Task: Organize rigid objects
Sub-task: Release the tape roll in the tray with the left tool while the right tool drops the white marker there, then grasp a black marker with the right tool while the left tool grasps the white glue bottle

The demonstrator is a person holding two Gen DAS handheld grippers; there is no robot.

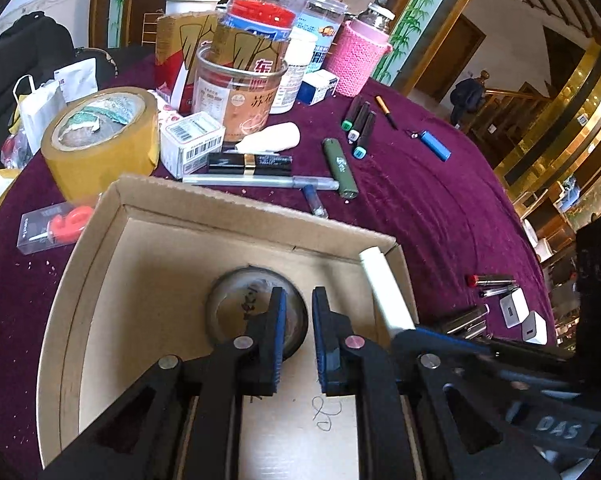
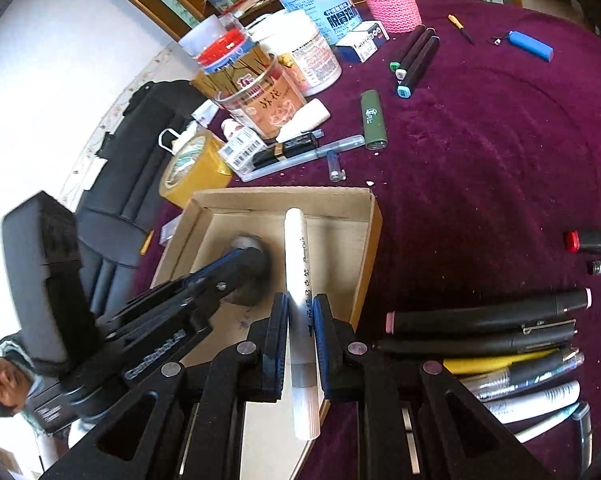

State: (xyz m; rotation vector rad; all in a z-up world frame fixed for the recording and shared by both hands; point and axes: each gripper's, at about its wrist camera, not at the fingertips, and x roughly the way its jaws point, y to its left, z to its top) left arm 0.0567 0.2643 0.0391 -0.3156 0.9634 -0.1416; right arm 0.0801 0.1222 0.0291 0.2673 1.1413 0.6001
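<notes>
Box [image 2: 370, 248]: centre frame, open, holds tape roll [image 1: 256, 312].
Right gripper [image 2: 300, 320]: jaws clamped on white marker [image 2: 296, 264], above box.
Left gripper [image 1: 299, 320]: jaws nearly closed, empty, over roll.
Advice: lower marker flat beside roll before letting go.

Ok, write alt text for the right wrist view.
The right gripper clamps a white marker above an open cardboard box on a purple tablecloth. The left gripper reaches into the box over a dark tape roll; pens lie right, jars and tape behind.
</notes>
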